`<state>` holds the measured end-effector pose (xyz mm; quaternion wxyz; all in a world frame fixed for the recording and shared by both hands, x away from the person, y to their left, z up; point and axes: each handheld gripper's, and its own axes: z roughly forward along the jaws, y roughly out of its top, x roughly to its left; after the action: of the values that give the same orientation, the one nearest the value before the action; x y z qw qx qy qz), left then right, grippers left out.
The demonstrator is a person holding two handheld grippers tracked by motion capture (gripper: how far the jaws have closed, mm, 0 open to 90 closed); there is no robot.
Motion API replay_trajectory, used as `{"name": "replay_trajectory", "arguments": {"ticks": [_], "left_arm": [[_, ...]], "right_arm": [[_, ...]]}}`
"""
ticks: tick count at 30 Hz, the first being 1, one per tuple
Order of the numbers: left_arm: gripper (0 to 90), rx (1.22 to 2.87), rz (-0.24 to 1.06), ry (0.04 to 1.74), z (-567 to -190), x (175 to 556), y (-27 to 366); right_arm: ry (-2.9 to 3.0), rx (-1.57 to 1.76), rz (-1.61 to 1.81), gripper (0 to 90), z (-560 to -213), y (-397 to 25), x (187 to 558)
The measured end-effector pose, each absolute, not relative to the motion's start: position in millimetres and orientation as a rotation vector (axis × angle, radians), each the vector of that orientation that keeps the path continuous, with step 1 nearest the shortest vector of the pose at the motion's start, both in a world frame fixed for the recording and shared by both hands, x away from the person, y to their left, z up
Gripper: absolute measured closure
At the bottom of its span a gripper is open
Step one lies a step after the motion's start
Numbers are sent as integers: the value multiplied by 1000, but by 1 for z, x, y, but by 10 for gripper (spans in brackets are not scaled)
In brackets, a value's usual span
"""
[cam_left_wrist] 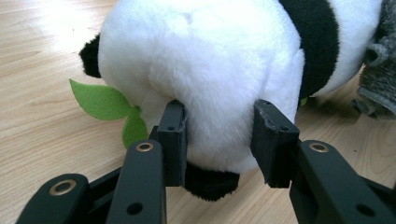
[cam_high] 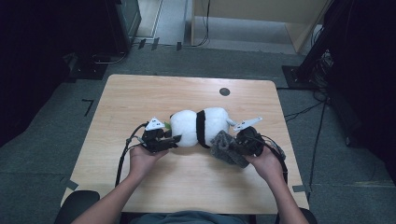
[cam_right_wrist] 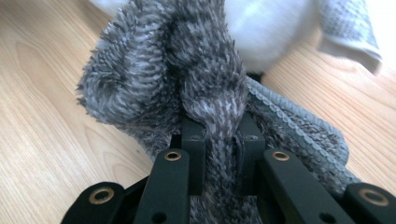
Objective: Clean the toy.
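Note:
A white plush panda (cam_high: 198,127) with a black band lies on its side at the middle of the wooden table (cam_high: 187,186). My left gripper (cam_high: 173,139) holds its left end. In the left gripper view the two jaws press into the panda's white body (cam_left_wrist: 205,60) from both sides, and my left gripper (cam_left_wrist: 219,140) is shut on it. A green felt leaf (cam_left_wrist: 100,100) sticks out beside it. My right gripper (cam_high: 232,145) is shut on a fold of grey fuzzy knitted cloth (cam_right_wrist: 205,70) that lies against the panda's right end (cam_high: 224,147). The fold runs between the jaws of my right gripper (cam_right_wrist: 223,135).
A small black round cap (cam_high: 224,91) is set in the tabletop behind the panda. A light grey woven piece (cam_right_wrist: 348,28) hangs at the panda's far side. Cables trail from both grippers toward the front edge. Dark stands and cables (cam_high: 322,70) line the floor to the right.

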<state>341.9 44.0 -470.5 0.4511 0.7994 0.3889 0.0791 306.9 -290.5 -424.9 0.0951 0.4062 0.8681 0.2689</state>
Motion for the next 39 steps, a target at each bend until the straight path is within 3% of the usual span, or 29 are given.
{"name": "replay_trajectory", "arguments": {"ticks": [4,10,22,39], "left_arm": [[606,1980,204,961,-470,342,44],[618,1978,198,968,-470,342,43],[622,1973,187,971,-469,343,44],[640,1981,199,965,-470,344,44]], "right_arm": [[2596,1160,846,792,-419,-285,300],[2688,978,876,793,-412,-244,296],[2806,803,878,795,-433,-161,325],[2765,856,836,793,-452,-182,330]]}}
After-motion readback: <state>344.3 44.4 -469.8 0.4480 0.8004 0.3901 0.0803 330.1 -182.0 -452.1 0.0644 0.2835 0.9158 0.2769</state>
